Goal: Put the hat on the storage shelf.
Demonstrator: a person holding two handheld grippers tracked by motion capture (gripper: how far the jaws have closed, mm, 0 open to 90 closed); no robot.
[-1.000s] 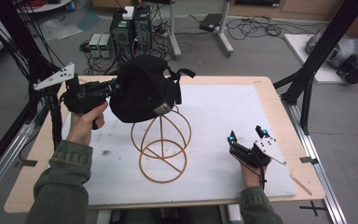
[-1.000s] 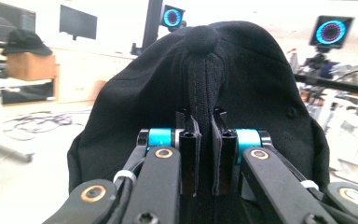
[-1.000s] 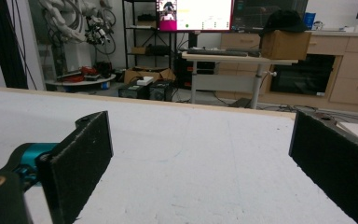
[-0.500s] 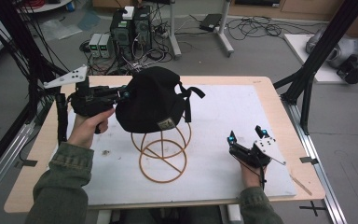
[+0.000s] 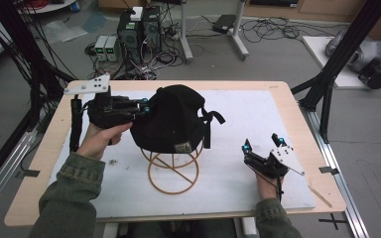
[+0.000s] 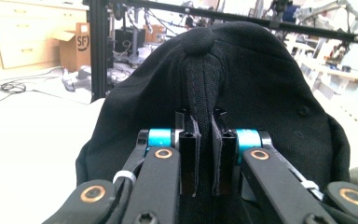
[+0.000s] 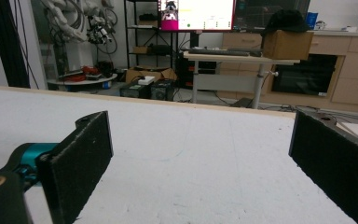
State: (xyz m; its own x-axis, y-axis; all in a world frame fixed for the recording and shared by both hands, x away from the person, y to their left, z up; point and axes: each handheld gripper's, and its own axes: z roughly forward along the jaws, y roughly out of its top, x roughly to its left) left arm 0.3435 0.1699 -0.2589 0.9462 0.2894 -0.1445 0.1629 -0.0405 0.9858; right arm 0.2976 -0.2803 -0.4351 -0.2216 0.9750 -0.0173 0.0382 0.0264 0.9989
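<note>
1. Seen from the high view, the black cap point(image 5: 171, 121) sits on top of the wire stand point(image 5: 172, 168), a rack of tan hoops that stands near the middle of the white worktop point(image 5: 258, 114). The cap covers the stand's upper part, and the stand's round base ring lies flat on the worktop below it. The cap's back strap point(image 5: 209, 124) hangs down on the side of the stand that faces the right tongs. The left tongs point(image 5: 141, 106) reach level to the cap from the other side of the stand, and their tips meet the cap's cloth there. The person's left hand point(image 5: 99, 141) grips their body, with a green sleeve point(image 5: 67, 198) behind it. The right tongs point(image 5: 261, 144) rest well apart from the stand, low over the worktop toward its right edge, with their tips spread.

2. Seen from the left gripper view, the left tongs point(image 6: 205, 154) are closed on a fold of the cap's cloth. The pinched ridge runs up between the two pads to the button point(image 6: 199, 42) at the cap's crown. The cap rises straight ahead of the tongs, and the stand beneath it is hidden.

3. Seen from the right gripper view, the right tongs point(image 7: 200, 154) stand wide open with nothing between them. Bare white worktop lies under and ahead of them. The stand is not in this picture.
</note>
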